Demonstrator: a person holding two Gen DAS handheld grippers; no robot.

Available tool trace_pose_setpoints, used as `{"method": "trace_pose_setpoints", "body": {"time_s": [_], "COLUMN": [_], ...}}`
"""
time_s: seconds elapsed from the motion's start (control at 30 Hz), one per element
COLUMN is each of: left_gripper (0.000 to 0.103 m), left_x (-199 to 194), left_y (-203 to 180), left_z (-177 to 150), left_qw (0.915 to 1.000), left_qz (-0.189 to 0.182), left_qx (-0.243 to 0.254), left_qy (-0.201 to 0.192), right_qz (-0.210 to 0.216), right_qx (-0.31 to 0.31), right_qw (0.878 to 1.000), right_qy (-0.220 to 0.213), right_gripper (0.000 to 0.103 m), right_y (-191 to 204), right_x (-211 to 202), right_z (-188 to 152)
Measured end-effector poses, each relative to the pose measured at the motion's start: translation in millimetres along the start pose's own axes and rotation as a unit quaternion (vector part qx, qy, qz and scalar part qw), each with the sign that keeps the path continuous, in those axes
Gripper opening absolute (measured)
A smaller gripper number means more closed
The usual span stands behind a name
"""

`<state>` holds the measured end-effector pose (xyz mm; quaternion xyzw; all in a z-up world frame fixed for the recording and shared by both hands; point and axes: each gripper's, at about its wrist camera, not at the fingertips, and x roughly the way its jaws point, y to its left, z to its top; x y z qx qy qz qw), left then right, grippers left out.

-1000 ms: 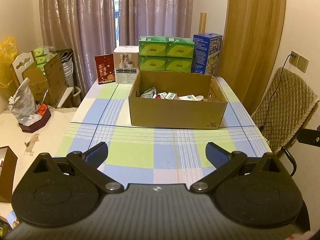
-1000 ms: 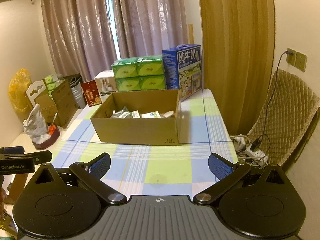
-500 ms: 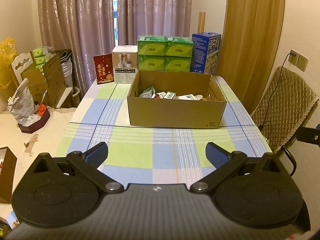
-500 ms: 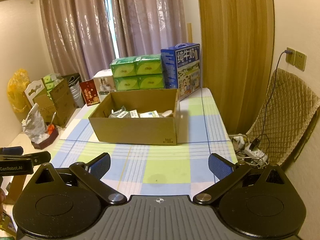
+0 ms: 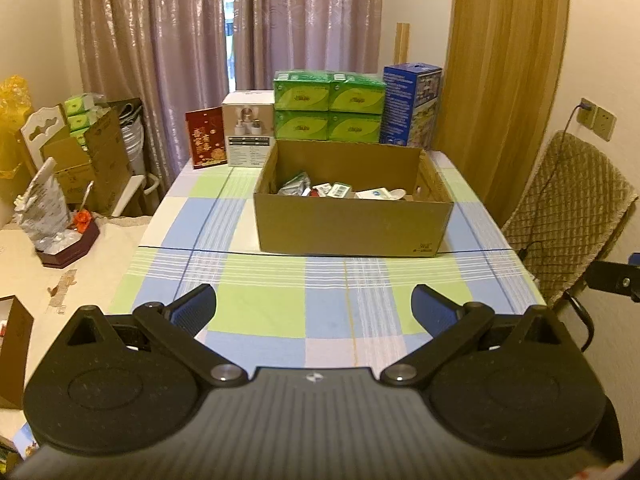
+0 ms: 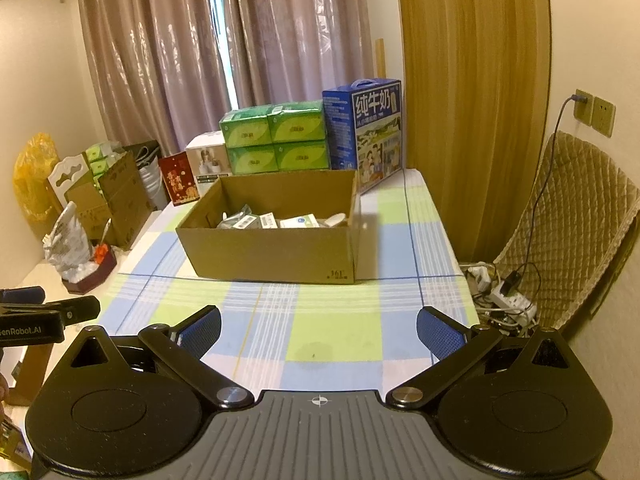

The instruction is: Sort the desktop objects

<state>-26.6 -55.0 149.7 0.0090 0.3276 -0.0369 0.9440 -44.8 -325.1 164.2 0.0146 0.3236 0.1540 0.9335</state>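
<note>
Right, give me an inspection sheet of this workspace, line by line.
Surface: checked tablecloth, bare in front of the box.
Job's things: open cardboard box holding small packets.
Clutter: green tissue packs, blue milk carton, white box and red card along the far edge.
Grippers: left gripper open, empty; right gripper open, empty.
Cables: cable from wall socket to power strip on the floor.
Surroundings: curtains, padded chair, cartons on the left.
</note>
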Motion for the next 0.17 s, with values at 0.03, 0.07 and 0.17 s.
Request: {"method": "trace_pose_setpoints", "body": {"time_s": [0.03,0.07,0.17], "left_gripper": [0.102,0.102,0.102], "left_x": [0.5,-0.1,-1.0], "left_y": [0.5,0.4,1.4], "left_z": [0.3,-0.5,-0.9], "left_qw": [1.0000,1.0000,0.9999], "left_qz": [0.002,0.002,0.003], "left_qx": [0.001,0.003,0.004], "left_qy": [-0.002,-0.005,-0.011], "right_qz": [-0.001,-0.002,-0.005], "right_qx": [0.000,0.001,0.003], "right_qw": [1.000,1.000,1.000], "right_qy": [0.000,0.001,0.002], "right_gripper": [0.101,0.101,0.101], "right_y": [-0.4,-0.5,-1.7], "right_x": [0.3,1.2,2.8], "right_z": [-0.7,-1.2,-2.8]}}
